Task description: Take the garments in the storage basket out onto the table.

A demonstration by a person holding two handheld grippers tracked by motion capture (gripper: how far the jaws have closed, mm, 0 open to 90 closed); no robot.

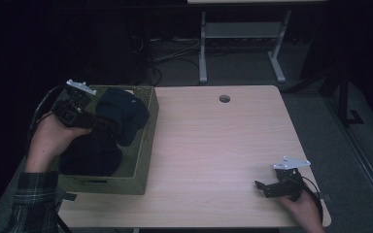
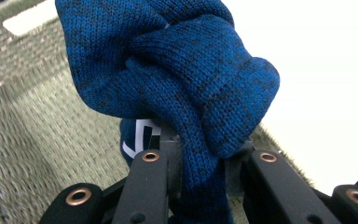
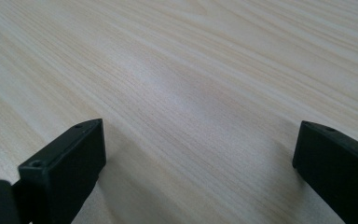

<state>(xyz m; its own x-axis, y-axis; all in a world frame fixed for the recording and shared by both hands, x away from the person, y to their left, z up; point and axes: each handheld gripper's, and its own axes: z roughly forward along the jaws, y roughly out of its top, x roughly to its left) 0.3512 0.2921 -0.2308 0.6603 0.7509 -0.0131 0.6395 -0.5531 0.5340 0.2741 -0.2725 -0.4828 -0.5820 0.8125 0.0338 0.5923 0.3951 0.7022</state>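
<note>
A bundled dark blue knit garment (image 1: 122, 112) hangs over the olive woven basket (image 1: 145, 145) at the table's left. My left gripper (image 1: 93, 121) is shut on its fabric. In the left gripper view the blue knit (image 2: 186, 79) bulges just above the jaws, which pinch a fold of it, with the basket's woven wall (image 2: 32, 130) behind. Another dark garment (image 1: 91, 154) lies inside the basket below. My right gripper (image 1: 262, 187) rests low at the table's near right corner, open. In the right gripper view its jaws stand wide apart over bare wood (image 3: 191, 93).
The light wooden table (image 1: 213, 145) has a round cable hole (image 1: 224, 98) near its far edge. A white desk frame (image 1: 243, 43) and cables stand on the floor beyond. The basket sits at the table's left edge.
</note>
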